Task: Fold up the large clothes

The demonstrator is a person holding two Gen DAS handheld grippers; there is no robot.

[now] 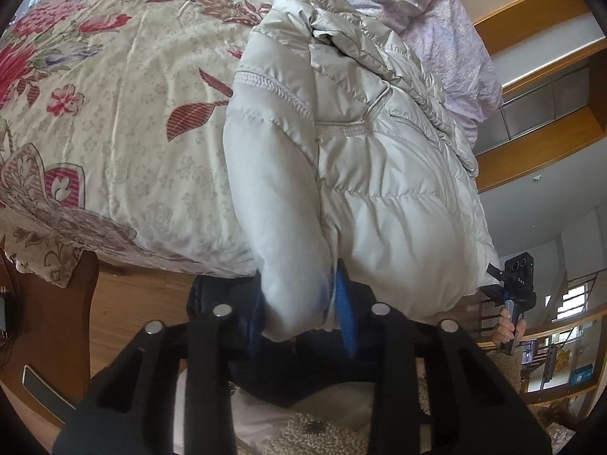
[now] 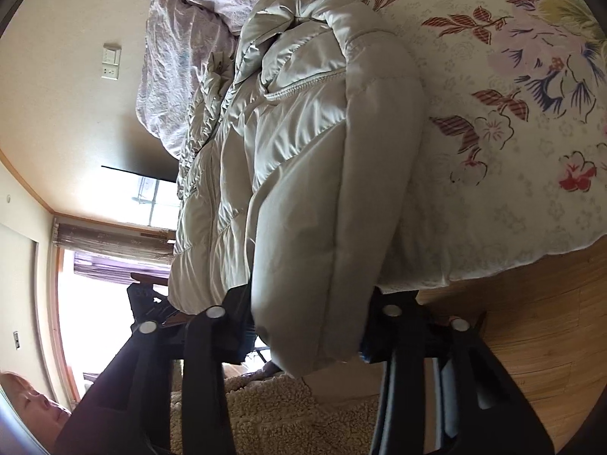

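A pale cream puffer jacket point(image 1: 371, 159) lies on a floral bedspread point(image 1: 125, 121), its hem hanging over the bed's near edge. My left gripper point(image 1: 303, 314) is shut on one sleeve end point(image 1: 292, 295), with the blue pads pressing the fabric. In the right wrist view the same jacket point(image 2: 296, 144) stretches away over the bedspread point(image 2: 512, 132). My right gripper point(image 2: 307, 337) is shut on the other sleeve's cuff point(image 2: 315, 322). The right gripper also shows in the left wrist view point(image 1: 512, 284), held in a hand at the jacket's right edge.
A lilac crumpled quilt or pillow point(image 1: 447, 30) lies at the far end of the bed, and shows in the right wrist view point(image 2: 178, 57). Wooden floor point(image 2: 531, 322) lies below the bed edge. A wooden bed frame point(image 1: 49, 322) stands at left. A window point(image 2: 95, 284) is at left.
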